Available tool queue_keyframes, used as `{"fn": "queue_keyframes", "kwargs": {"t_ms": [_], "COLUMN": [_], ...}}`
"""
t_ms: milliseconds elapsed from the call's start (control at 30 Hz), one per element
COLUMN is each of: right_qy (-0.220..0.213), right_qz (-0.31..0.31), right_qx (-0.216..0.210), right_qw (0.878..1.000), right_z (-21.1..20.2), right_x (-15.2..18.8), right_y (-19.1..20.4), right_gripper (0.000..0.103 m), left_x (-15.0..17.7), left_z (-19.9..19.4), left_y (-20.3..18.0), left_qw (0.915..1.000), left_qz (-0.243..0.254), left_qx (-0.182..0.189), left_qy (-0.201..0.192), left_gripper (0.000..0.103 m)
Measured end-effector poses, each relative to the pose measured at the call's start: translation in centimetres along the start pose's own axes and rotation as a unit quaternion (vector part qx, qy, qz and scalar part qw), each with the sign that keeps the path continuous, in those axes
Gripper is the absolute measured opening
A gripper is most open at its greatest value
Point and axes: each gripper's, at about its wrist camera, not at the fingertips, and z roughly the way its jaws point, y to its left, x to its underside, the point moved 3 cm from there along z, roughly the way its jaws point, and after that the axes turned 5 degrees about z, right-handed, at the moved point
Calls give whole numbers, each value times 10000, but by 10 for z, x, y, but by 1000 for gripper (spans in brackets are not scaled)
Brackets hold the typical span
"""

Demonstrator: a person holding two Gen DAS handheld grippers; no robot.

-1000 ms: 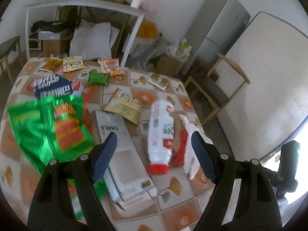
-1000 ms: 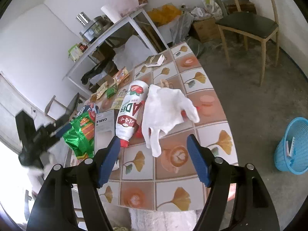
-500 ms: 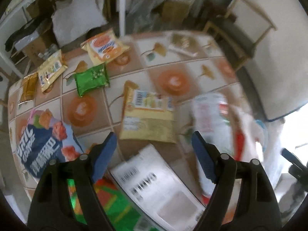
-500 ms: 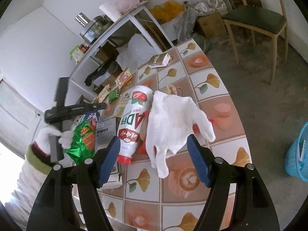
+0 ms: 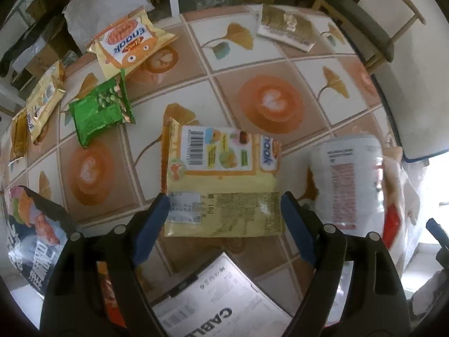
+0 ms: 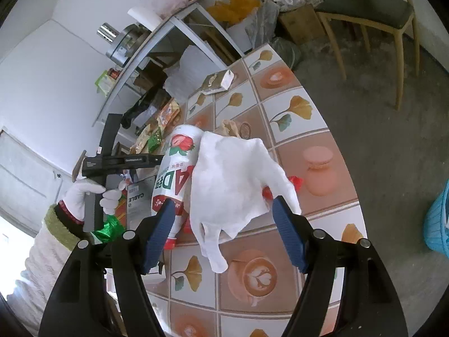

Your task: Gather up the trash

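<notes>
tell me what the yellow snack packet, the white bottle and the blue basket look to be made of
Yellow snack packet: thin printed plastic film, glossy, creased. White bottle: probably plastic with a printed sleeve, red cap. Blue basket: apparently moulded plastic lattice.

Left wrist view: white cable box (image 5: 221, 303) cut off by bottom edge and partly behind the gripper arms. Dark blue snack bag (image 5: 33, 241) cropped at left edge. White bottle (image 5: 350, 179) blurred, label text unreadable, its lower end hidden. Right wrist view: white glove (image 6: 235, 179) covers most of a red wrapper (image 6: 294, 182). Blue basket (image 6: 439, 219) clipped by right edge. Green bag (image 6: 109, 229) mostly behind gloved hand (image 6: 84, 196).
</notes>
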Motion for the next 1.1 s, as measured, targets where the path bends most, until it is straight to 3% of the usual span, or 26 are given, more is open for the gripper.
{"fn": "queue_keyframes", "kwargs": {"t_ms": [233, 533, 900, 1067, 1100], "right_qy": [5, 147, 284, 207, 170], "right_qz": [8, -49, -515, -555, -523], "right_qx": [-25, -128, 296, 492, 525], "right_qw": [10000, 9998, 9978, 9970, 9971], "right_z": [3, 13, 37, 41, 40], "right_x": [-1, -5, -12, -14, -15], "right_y": [-1, 3, 8, 4, 2], "right_gripper": [70, 70, 70, 69, 68], "left_x": [-6, -8, -5, -6, -6], "left_z": [7, 14, 10, 6, 5], "left_y": [4, -6, -9, 1, 2], "left_qw": [9998, 9999, 9996, 9998, 9998], "left_qz": [-127, 70, 230, 139, 117], "left_qx": [113, -72, -161, -75, -63], "left_qy": [76, 84, -97, -137, -155], "left_gripper": [80, 82, 66, 55, 49]}}
